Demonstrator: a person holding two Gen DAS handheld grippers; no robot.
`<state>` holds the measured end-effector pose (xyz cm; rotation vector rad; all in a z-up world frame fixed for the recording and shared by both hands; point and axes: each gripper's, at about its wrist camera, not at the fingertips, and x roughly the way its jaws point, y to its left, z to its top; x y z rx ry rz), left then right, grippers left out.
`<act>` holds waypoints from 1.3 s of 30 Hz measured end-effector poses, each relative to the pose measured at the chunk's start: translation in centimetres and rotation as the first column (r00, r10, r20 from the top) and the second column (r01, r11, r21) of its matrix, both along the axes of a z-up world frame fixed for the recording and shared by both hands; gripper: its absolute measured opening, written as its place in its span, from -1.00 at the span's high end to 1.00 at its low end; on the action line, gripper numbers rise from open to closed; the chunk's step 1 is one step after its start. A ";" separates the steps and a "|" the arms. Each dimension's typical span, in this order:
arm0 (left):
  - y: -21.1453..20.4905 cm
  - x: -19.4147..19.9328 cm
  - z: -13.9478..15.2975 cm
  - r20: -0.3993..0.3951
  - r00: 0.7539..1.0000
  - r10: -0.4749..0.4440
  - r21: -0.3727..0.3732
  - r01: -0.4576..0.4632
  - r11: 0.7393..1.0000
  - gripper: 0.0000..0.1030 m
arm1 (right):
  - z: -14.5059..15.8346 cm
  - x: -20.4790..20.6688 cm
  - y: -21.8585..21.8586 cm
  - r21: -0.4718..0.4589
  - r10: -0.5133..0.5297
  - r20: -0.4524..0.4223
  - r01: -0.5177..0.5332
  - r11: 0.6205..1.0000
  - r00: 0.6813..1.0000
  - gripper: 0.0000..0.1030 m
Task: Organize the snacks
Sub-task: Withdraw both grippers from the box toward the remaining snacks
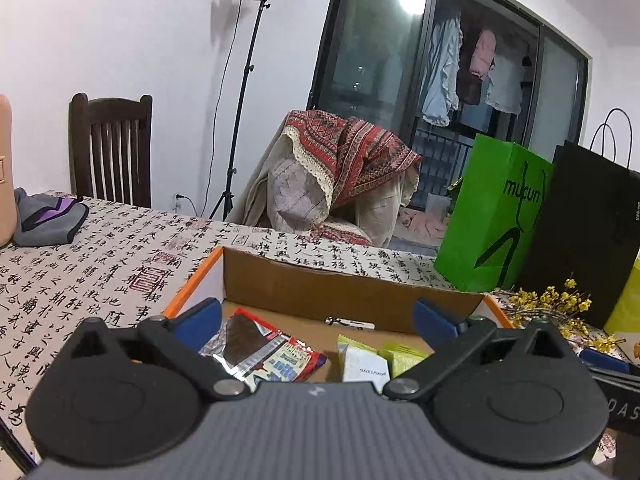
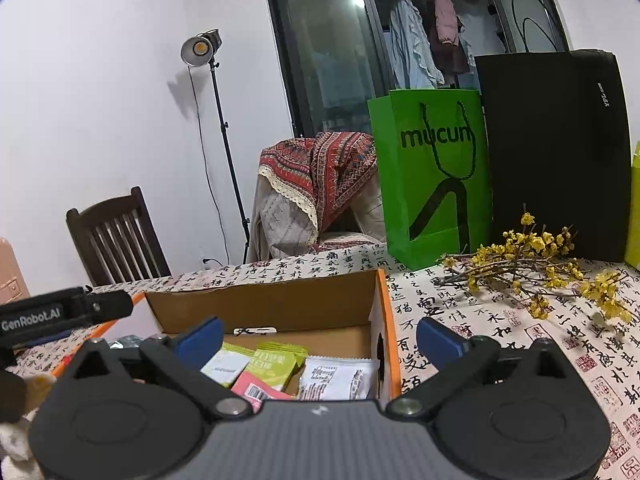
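An open cardboard box with orange edges (image 1: pixel 344 292) sits on the table; it also shows in the right wrist view (image 2: pixel 264 304). Inside lie a red and brown snack packet (image 1: pixel 260 348), a white packet (image 1: pixel 364 364) and green packets (image 1: pixel 404 356). The right wrist view shows green packets (image 2: pixel 276 364), a white packet (image 2: pixel 336 376) and a pink one (image 2: pixel 256 390). My left gripper (image 1: pixel 316 318) is open and empty over the box's near side. My right gripper (image 2: pixel 320 336) is open and empty over the box's right part. The left gripper's body (image 2: pixel 60 312) shows at the left.
A calligraphy-print tablecloth (image 1: pixel 100 272) covers the table. A green paper bag (image 2: pixel 432 176) and a black bag (image 2: pixel 556 152) stand at the back right, with a yellow flower branch (image 2: pixel 536 268) lying before them. A grey cloth (image 1: pixel 48 218) lies far left. Chairs and a lamp stand behind the table.
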<state>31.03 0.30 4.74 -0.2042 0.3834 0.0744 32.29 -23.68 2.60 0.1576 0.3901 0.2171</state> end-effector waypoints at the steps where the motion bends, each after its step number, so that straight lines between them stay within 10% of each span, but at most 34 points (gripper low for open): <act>1: 0.0 0.0 0.0 -0.002 1.000 -0.001 -0.001 0.001 1.000 -1.00 | 0.0 0.1 0.0 0.002 -0.003 -0.003 0.003 1.000 1.000 -1.00; 22: 1.9 -7.3 4.0 0.036 0.998 -0.049 -0.029 0.050 0.998 -1.00 | 3.6 -4.6 -0.9 0.044 0.054 -0.025 -0.053 0.998 0.998 -1.00; 39: 6.6 -17.5 -1.8 -0.043 0.999 -0.008 0.017 0.009 1.000 -1.00 | -0.9 -13.7 -0.3 -0.041 0.144 -0.142 -0.151 0.988 0.979 -1.00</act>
